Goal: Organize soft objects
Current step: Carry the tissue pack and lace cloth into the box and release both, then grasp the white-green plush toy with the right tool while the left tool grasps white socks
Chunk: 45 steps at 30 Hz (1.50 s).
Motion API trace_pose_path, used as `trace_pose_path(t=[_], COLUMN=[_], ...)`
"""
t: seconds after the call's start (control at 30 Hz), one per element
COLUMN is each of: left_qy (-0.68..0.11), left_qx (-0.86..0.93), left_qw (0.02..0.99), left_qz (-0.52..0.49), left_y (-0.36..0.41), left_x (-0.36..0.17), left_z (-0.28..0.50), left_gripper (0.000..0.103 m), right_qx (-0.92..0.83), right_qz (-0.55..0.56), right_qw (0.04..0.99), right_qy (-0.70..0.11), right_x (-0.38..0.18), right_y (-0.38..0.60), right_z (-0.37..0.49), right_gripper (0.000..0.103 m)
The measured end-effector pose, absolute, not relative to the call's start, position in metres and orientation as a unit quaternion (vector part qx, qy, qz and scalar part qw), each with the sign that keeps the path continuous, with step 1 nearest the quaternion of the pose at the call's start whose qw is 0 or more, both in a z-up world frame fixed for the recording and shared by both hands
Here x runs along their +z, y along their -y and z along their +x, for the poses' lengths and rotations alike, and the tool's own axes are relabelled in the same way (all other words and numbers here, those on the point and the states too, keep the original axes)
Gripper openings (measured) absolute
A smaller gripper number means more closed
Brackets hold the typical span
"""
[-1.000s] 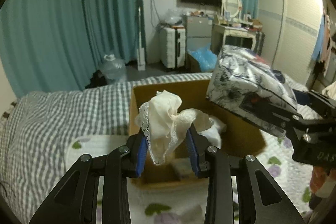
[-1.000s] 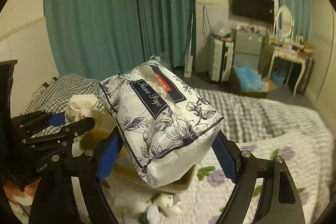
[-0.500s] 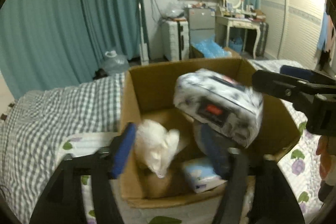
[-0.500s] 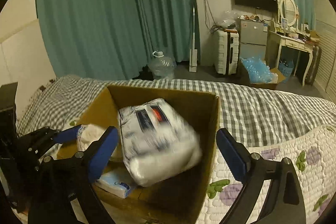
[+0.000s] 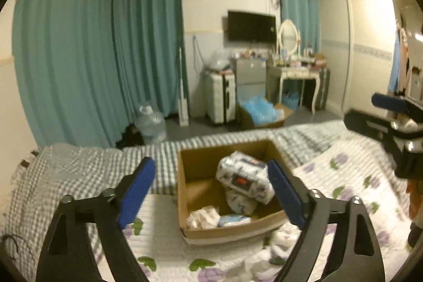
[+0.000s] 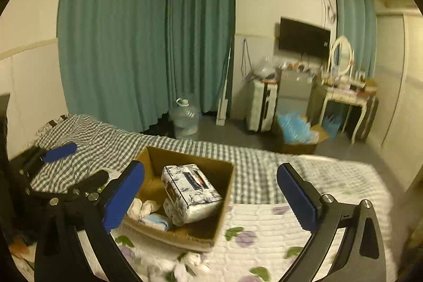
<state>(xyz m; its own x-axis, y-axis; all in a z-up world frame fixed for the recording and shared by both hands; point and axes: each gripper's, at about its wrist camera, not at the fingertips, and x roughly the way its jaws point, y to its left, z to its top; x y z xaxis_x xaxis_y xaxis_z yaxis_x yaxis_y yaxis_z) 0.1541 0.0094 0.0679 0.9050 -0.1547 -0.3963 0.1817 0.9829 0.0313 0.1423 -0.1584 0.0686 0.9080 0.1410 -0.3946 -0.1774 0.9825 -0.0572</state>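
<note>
An open cardboard box (image 5: 182, 192) (image 6: 224, 202) sits on the bed. Inside it the flower-printed tissue pack (image 5: 243, 179) (image 6: 190, 189) leans tilted on another soft pack. The white lacy cloth (image 5: 202, 216) (image 6: 142, 206) lies in the near-left corner beside a small blue pack (image 5: 234, 220) (image 6: 156, 221). My left gripper (image 5: 210, 164) (image 6: 79, 163) hangs back from and above the box, its jaws opening with nothing between them. My right gripper (image 6: 210, 169) (image 5: 361, 109) is likewise back and above, its jaws opening and empty.
The bed has a grey checked blanket (image 5: 66, 176) and a floral quilt (image 6: 290, 216). Loose white soft items (image 5: 253, 263) (image 6: 185, 266) lie on the quilt in front of the box. Beyond the bed stand a water jug (image 6: 185, 118), a suitcase (image 5: 220, 99) and a dressing table (image 5: 298, 75).
The left gripper let go of the white cloth and the right let go of the tissue pack; both now lie in the box. Both grippers opened wide and drew back and up.
</note>
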Motion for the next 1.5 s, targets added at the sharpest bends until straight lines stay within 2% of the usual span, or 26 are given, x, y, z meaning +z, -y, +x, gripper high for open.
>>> trace_pose_path(t=[0.17,0.33,0.5,0.83,1.0,1.2,1.27,1.33,1.37,1.4,1.43,1.5], left_qy=[-0.176,-0.17,-0.204,-0.304,-0.332,-0.357,-0.359,-0.362,-0.363,-0.364,-0.365,-0.364], left_qx=[-0.072,-0.061,-0.063,-0.045,-0.044,-0.042,-0.04,-0.039,-0.041,-0.043,-0.045,-0.049], left_qw=[0.981,0.983,0.977,0.952,0.942,0.933,0.932,0.931,0.931,0.93,0.93,0.929], left_qz=[0.026,0.038,0.026,0.008,0.009,0.009,0.014,0.018,0.02,0.022,0.023,0.028], left_y=[-0.018,-0.023,-0.025,-0.037,-0.04,-0.041,-0.04,-0.039,-0.038,-0.037,-0.035,-0.032], left_x=[0.094,0.077,0.032,-0.079,-0.101,-0.114,-0.118,-0.12,-0.121,-0.122,-0.123,-0.123], left_z=[0.111,0.086,0.092,0.118,0.125,0.134,0.135,0.136,0.137,0.137,0.137,0.136], left_gripper=[0.098,0.098,0.098,0.098,0.098,0.098,0.098,0.098,0.098,0.098,0.098,0.098], right_qx=[0.082,0.1,0.1,0.122,0.129,0.128,0.128,0.126,0.124,0.125,0.128,0.129], right_qz=[-0.058,-0.055,-0.052,-0.036,-0.072,-0.087,-0.08,-0.068,-0.063,-0.061,-0.059,-0.057], right_qw=[0.976,0.973,0.965,0.924,0.895,0.884,0.88,0.873,0.871,0.871,0.871,0.873], right_qy=[-0.193,-0.201,-0.238,-0.361,-0.421,-0.44,-0.45,-0.467,-0.471,-0.472,-0.471,-0.468], right_x=[0.097,0.093,0.042,-0.103,-0.159,-0.18,-0.186,-0.195,-0.198,-0.198,-0.197,-0.194], right_y=[0.158,0.155,0.147,0.134,0.111,0.096,0.097,0.1,0.102,0.103,0.103,0.105], right_z=[0.092,0.058,0.054,0.099,0.118,0.137,0.142,0.152,0.155,0.156,0.156,0.153], right_gripper=[0.101,0.101,0.101,0.101,0.1,0.1,0.095,0.082,0.081,0.076,0.062,0.06])
